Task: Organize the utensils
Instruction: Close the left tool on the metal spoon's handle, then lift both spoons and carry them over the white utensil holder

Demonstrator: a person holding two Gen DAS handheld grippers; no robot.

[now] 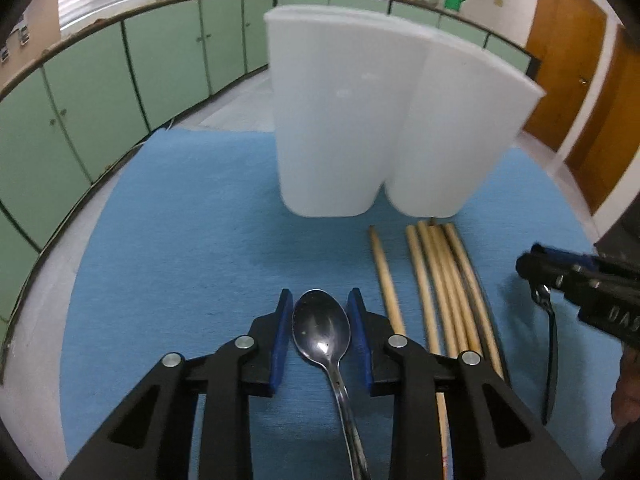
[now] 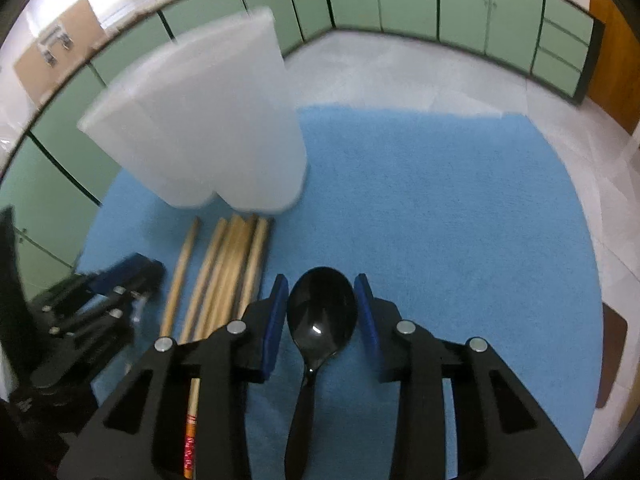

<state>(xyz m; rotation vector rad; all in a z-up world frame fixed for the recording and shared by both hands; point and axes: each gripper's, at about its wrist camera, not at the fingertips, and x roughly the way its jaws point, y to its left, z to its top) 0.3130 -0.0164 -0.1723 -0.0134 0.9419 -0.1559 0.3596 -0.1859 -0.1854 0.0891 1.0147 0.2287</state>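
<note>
Holding a metal spoon low in the frame, my left tongs flank its bowl with slim gaps; whether it is clamped I cannot tell. My right tongs likewise flank a black spoon. Chopsticks lie on the blue mat below the white holder at upper centre.

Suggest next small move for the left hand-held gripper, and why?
Probably lift it straight up and carry toward the white two-compartment holder. The left hand-held gripper has the metal spoon between its pads, bowl forward, apparently gripped; the holder stands just ahead on the blue mat.
</note>
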